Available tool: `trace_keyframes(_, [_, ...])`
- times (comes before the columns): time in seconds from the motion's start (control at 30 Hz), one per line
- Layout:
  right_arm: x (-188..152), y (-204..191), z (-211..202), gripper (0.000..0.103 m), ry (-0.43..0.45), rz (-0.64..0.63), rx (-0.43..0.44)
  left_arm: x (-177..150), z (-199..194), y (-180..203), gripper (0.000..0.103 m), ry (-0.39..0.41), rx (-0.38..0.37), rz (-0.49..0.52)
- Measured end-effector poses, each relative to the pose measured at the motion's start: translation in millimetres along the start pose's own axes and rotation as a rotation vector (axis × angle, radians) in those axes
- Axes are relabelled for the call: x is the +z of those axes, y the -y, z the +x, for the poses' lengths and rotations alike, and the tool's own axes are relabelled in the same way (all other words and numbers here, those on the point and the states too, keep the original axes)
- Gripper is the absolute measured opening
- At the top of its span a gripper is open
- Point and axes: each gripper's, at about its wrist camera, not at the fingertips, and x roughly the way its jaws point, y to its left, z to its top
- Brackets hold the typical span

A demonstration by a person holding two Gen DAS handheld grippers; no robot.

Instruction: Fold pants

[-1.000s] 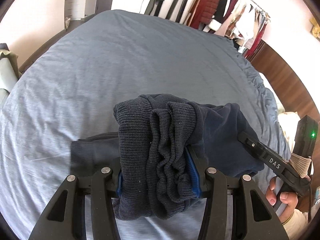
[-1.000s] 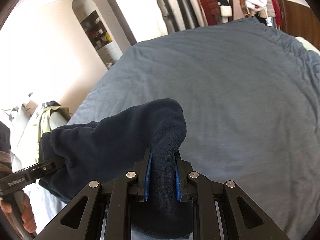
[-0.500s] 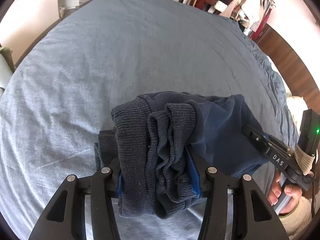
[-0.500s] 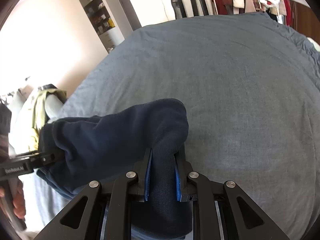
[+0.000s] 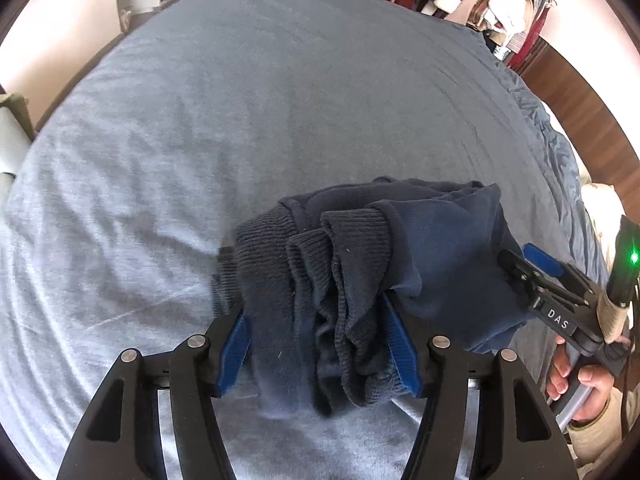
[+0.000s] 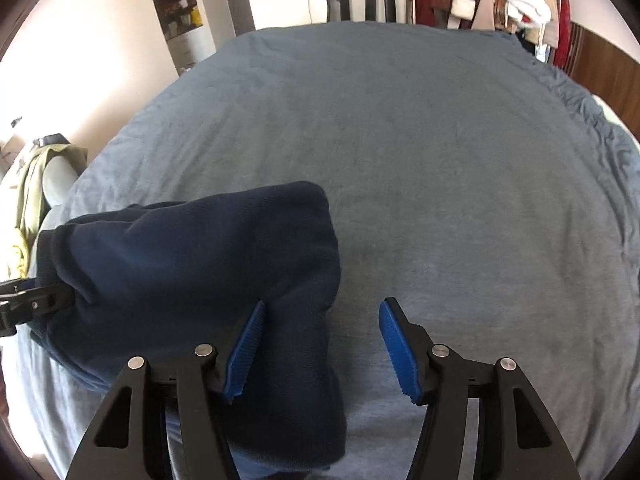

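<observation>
Left wrist view: left gripper (image 5: 316, 344), jaws just widened, ribbed cuffs of navy pants (image 5: 360, 264) loosely between them, bundle on bed (image 5: 280, 100).

Right wrist view: right gripper (image 6: 320, 350), jaws just sprung apart, pants (image 6: 192, 264) released; fold apparently laid down.

Both grippers are black plastic, each with two angular arms pierced by triangular cut-outs and fixed with round silver screws. The left gripper (image 5: 320, 344) and right gripper (image 6: 322, 350) carry ribbed blue pads inside the jaws. Seen from the left wrist, the right one bears white "DAS" lettering, a green light and pale tape. The hand (image 5: 576, 384) on it wears what looks like a cream sleeve.
</observation>
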Motion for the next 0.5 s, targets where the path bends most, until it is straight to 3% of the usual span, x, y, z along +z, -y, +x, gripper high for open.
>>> trace_keyframes(0.17, [-0.4, -5.3, -25.1, 0.059, 0.042, -0.050, -0.073, -4.2, -29.8, 7.9, 0.063, 0.076, 0.125, 0.048])
trace_keyframes(0.33, [-7.0, -7.6, -43.4, 0.057, 0.093, -0.041, 0.056, -3.9, -42.4, 23.9, 0.055, 0.144, 0.002, 0.010])
trace_keyframes(0.37, [-8.2, -7.9, -43.6, 0.053, 0.098, -0.038, 0.070, -3.4, -41.4, 30.3, 0.049, 0.150, -0.013, 0.026])
trace_keyframes(0.43, [-11.9, -4.6, -40.4, 0.034, 0.097, -0.017, 0.135, 2.1, -34.1, 44.2, 0.041, 0.155, -0.032, 0.074])
trace_keyframes(0.5, [-17.2, 1.1, -34.2, 0.029, 0.082, 0.022, 0.185, 6.2, -20.4, 52.0, 0.037, 0.148, -0.037, 0.106])
